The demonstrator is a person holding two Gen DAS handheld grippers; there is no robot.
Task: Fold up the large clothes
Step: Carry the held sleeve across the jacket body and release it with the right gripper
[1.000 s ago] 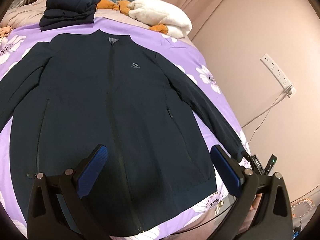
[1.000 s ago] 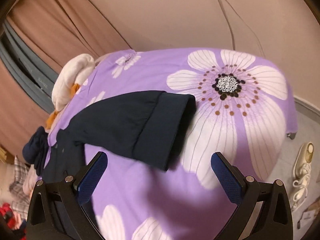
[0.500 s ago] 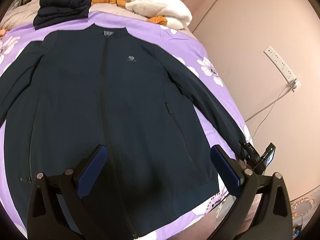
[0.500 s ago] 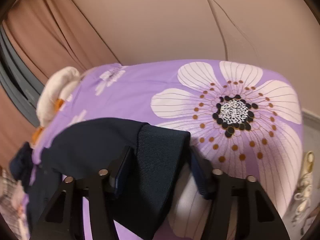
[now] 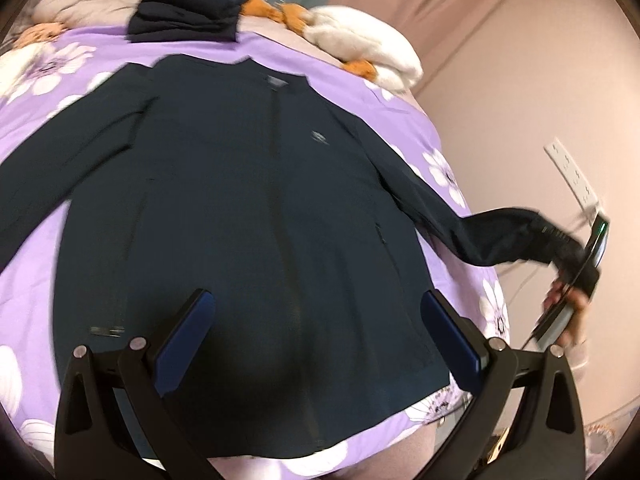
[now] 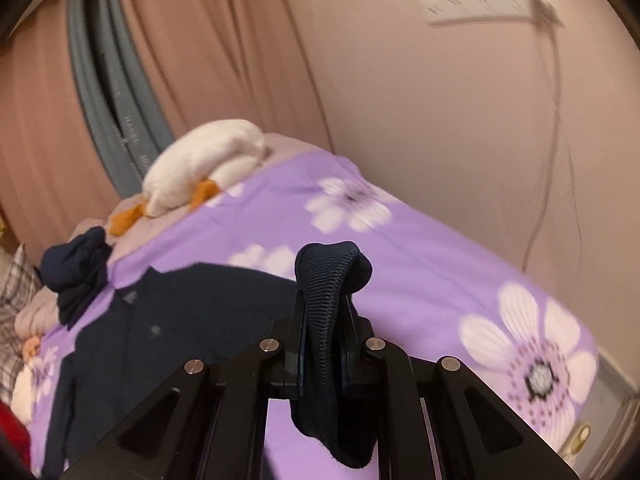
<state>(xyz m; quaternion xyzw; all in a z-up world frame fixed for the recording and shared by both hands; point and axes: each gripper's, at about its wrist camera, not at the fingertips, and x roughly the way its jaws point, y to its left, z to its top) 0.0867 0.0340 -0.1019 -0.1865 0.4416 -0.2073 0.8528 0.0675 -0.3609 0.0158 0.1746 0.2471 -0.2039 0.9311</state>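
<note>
While the dark blue jacket (image 5: 256,216) lay flat on the purple flowered bed cover (image 5: 36,240), the right gripper (image 6: 322,344) pinched the ribbed sleeve cuff (image 6: 326,280) tight and held that sleeve up off the bed. The left gripper (image 5: 320,336) hung above the jacket's hem, its fingers (image 5: 184,332) spread wide and holding nothing.

The navy zip-front jacket (image 5: 256,216) lies face up on the bed (image 5: 400,112), collar toward the far edge. The left gripper (image 5: 316,340) hovers above the jacket hem, jaws wide apart. At the bed's right edge, the right gripper (image 5: 576,268) holds the sleeve cuff (image 5: 552,236) lifted clear of the purple floral bedspread (image 5: 36,240). Folded dark clothing (image 5: 188,8) and a white plush toy (image 5: 360,44) rest along the far edge.
</note>
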